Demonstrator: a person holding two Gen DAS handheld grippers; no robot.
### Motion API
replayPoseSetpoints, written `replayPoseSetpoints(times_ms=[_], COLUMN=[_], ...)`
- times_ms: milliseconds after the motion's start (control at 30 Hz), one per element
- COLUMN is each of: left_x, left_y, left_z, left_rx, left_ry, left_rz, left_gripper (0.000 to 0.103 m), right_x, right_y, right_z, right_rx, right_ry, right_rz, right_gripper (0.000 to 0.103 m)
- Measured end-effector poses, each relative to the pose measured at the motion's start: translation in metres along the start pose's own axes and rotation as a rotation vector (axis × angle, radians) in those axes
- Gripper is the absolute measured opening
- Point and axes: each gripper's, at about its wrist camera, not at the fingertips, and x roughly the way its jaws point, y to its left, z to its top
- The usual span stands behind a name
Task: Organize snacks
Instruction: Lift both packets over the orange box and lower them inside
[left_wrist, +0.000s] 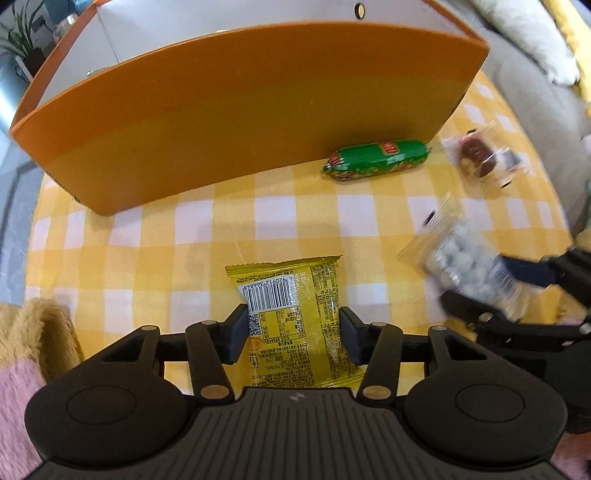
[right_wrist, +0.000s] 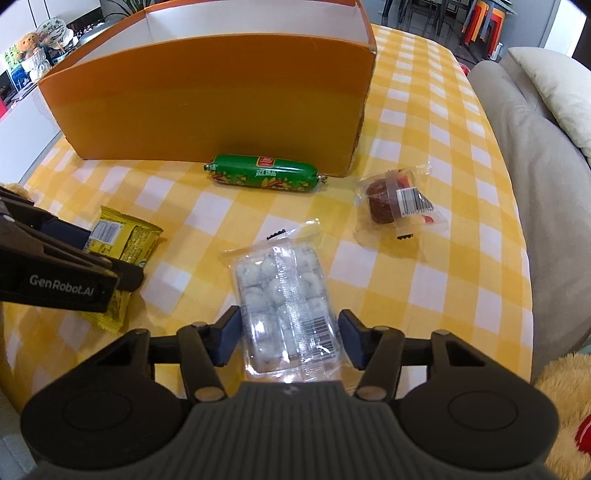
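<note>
Gripping with both claws, I have my left gripper (left_wrist: 293, 334) clamped on the yellow packet (left_wrist: 295, 317) and my right gripper (right_wrist: 289, 338) closed against the clear tray pack (right_wrist: 284, 306), so next I judge both need lifting over the orange box (right_wrist: 207, 107) wall ahead.

Both tongs angled steeply downward, left tongs (left_wrist: 293, 334) lower centre of frame, right tongs (right_wrist: 289, 338) likewise, each half closed with pads pressing a packet's sides.
</note>
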Motion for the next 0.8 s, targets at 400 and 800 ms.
replayPoseSetpoints(times_ms=[400, 800], left_x=[-0.084, -0.155], left_y=[0.018, 0.033], left_z=[0.005, 0.047], left_rx=[-0.048, -0.014], left_ry=[-0.188, -0.417], left_rz=[-0.118, -0.122], left_gripper=[0.058, 0.058], right_x=[-0.052, -0.120], right_y=[0.012, 0.023], right_z=[0.003, 0.049], right_rx=[0.055, 0.029], right_ry=[-0.101, -0.294], right_rz=[0.022, 0.020], right_gripper=[0.054, 0.054])
